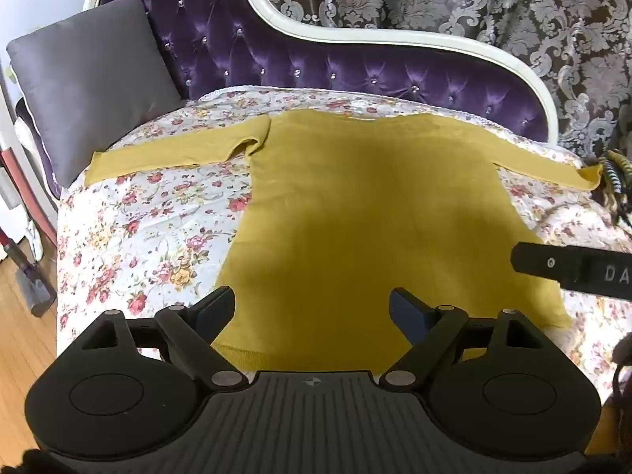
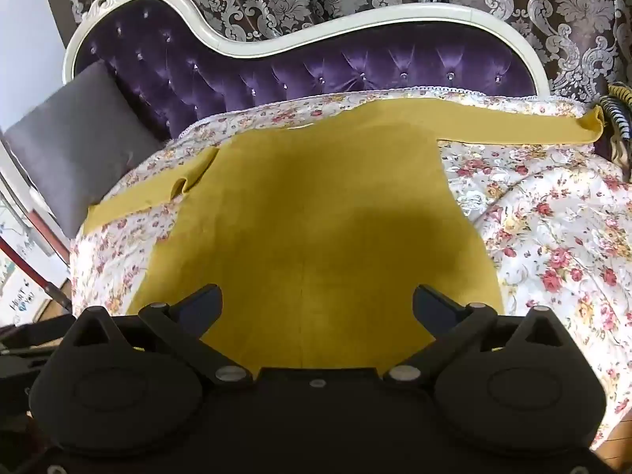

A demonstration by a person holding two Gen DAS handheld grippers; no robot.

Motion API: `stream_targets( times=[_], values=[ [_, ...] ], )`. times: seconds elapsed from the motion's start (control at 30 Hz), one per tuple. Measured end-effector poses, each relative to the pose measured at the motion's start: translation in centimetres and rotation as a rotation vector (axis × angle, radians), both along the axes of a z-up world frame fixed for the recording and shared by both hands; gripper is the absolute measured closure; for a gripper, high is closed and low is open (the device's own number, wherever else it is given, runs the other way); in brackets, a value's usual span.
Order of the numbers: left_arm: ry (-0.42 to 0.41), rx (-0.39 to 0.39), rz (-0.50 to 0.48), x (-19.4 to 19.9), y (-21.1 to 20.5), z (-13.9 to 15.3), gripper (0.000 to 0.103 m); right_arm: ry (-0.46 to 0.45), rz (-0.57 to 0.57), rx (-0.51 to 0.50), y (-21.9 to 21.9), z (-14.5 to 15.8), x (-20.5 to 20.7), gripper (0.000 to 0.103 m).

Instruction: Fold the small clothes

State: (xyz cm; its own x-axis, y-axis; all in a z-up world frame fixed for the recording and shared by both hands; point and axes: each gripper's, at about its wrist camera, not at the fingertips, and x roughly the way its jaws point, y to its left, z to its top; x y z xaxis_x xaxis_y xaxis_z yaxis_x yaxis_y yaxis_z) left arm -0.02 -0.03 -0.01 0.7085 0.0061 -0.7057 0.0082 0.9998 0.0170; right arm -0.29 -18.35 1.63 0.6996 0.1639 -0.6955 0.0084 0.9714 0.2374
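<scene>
A mustard-yellow long-sleeved top (image 1: 355, 205) (image 2: 316, 205) lies flat on the floral bedspread (image 1: 150, 221) (image 2: 553, 237), both sleeves spread out to the sides, neckline toward the headboard. My left gripper (image 1: 312, 308) hovers open above the hem on the top's left half, nothing between its fingers. My right gripper (image 2: 318, 304) is open too, above the hem further right, jaws wide and empty. One black finger of the right gripper (image 1: 568, 266) shows at the right edge of the left wrist view.
A purple tufted headboard (image 1: 316, 63) with a white frame stands behind the bed. A grey cushion (image 1: 91, 79) leans at the left end. A striped object (image 2: 616, 114) lies by the right sleeve's cuff. Wooden floor (image 1: 19, 335) lies left of the bed.
</scene>
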Motion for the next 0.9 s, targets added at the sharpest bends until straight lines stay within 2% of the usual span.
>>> stream_targets(
  times=[0.13,0.23,0.5,0.9],
  values=[
    [0.003,0.016,-0.005,-0.2,-0.3,-0.2,0.018,-0.035,-0.024,-0.003,0.5,0.6,-1.2,0.001],
    [0.032,0.0,-0.004,-0.4,-0.6,0.0,0.018,0.03,-0.015,0.041,-0.4,0.4,-0.9,0.001],
    [0.052,0.004,0.002,-0.4,-0.8,0.1,0.018,0.004,-0.015,-0.004,0.0,1.1,-1.4,0.001],
    [0.122,-0.068,-0.023,0.5,-0.9,-1.3,0.018,0.005,-0.01,-0.043,0.0,1.1,-1.3,0.001]
  ],
)
